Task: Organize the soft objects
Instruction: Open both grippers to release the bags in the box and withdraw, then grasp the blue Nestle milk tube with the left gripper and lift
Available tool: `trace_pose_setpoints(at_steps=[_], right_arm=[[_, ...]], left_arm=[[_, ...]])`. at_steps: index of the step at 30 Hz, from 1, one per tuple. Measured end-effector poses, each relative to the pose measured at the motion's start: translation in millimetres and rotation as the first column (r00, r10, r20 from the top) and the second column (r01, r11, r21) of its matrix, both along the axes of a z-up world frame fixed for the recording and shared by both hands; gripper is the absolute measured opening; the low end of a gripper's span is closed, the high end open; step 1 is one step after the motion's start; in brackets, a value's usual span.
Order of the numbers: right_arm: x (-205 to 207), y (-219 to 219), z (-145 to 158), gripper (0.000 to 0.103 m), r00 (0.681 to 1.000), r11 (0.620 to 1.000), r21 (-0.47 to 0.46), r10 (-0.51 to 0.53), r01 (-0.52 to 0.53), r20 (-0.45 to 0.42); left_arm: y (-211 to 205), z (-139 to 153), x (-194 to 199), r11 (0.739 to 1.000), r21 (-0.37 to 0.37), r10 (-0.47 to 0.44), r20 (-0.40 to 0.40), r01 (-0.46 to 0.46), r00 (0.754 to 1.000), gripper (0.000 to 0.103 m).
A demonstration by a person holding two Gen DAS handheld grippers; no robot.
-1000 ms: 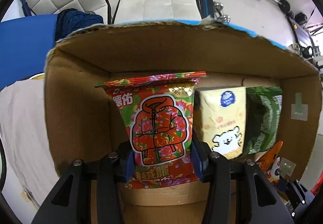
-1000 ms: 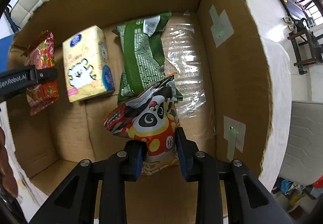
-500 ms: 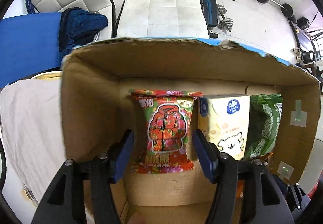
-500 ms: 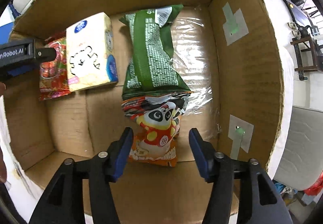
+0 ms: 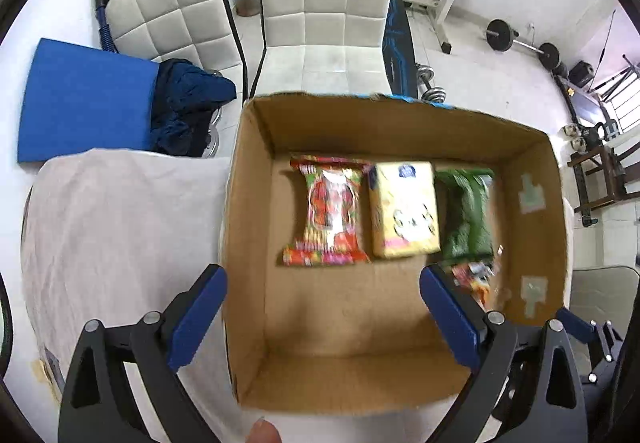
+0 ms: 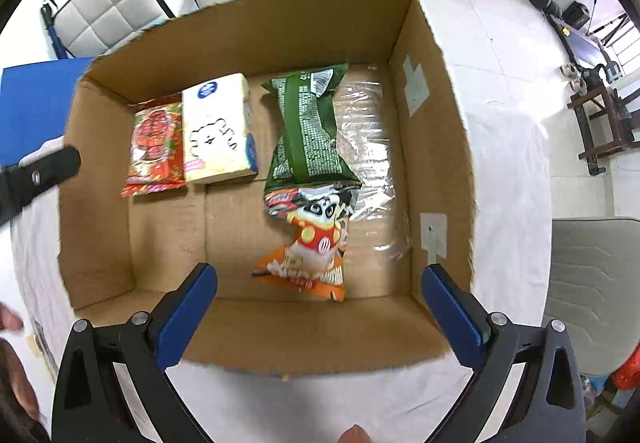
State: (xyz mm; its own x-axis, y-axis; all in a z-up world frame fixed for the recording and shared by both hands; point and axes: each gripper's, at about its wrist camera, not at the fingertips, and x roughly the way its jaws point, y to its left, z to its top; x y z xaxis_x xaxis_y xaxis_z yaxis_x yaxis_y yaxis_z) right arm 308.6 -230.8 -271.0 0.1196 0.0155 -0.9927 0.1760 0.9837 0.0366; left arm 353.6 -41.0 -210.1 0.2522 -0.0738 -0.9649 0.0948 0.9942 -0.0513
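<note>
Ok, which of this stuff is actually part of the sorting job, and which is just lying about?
Job:
cardboard box
red floral packet
yellow tissue pack
green snack bag
panda snack bag
clear plastic bag

Lying about:
white padded chairs
blue mat
dark blue jacket
barbell weights

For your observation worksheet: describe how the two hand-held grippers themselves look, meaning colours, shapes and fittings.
The left hand-held gripper and right hand-held gripper match: black angular frames with triangular cut-outs, round silver screws at the joints, and flat blue pads on the fingers. No cables or markings show.
</note>
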Motion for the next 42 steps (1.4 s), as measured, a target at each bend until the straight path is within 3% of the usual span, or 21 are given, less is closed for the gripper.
trace_pose_setpoints(at_steps=[9, 14, 22, 25, 29, 33, 36, 42], right_arm=[[-52, -3, 48, 0.103, 0.994, 0.999, -0.052, 0.021, -0.016, 0.104], [-73, -2, 71, 0.103, 0.987, 0.997, -0.076, 0.026, -0.014, 0.162], [-104, -6, 97, 0.103, 0.979, 1.000, -0.027, 0.006, 0.000, 0.203], [-112, -13, 80, 0.103, 0.985, 1.000, 0.001, -0.024, 0.025, 0.170], [-124, -29, 33, 0.103, 0.994, 0.995, 0.061, -0.081, 0.076, 0.073], [-137, -46, -13, 0.103, 0.987, 0.976, 0.145, -0.161, 0.159, -0.002], [-146, -56, -39, 0.098, 0.973, 0.953, 0.198, -0.226, 0.229, -0.040], [-145, -55, -65, 0.094, 0.968, 0.940, 0.231, -0.247, 0.250, -0.043]], left_arm=[[-10, 26, -65, 1.000, 0.023, 0.000, 0.096, -0.002, 0.995, 0.099], [-8, 45, -97, 1.000, -0.011, 0.022, 0.129, -0.021, 0.991, 0.099], [-3, 68, -124, 0.997, -0.036, 0.072, 0.156, -0.067, 0.985, 0.099], [2, 46, -130, 0.993, -0.017, 0.120, 0.101, -0.119, 0.988, 0.099], [19, -17, -136, 0.967, -0.069, 0.241, -0.080, -0.247, 0.967, 0.099], [32, -96, -141, 0.910, -0.126, 0.344, -0.306, -0.395, 0.888, 0.097], [34, -130, -144, 0.867, -0.142, 0.401, -0.372, -0.478, 0.837, 0.094], [26, -174, -140, 0.835, -0.118, 0.453, -0.410, -0.538, 0.792, 0.094]])
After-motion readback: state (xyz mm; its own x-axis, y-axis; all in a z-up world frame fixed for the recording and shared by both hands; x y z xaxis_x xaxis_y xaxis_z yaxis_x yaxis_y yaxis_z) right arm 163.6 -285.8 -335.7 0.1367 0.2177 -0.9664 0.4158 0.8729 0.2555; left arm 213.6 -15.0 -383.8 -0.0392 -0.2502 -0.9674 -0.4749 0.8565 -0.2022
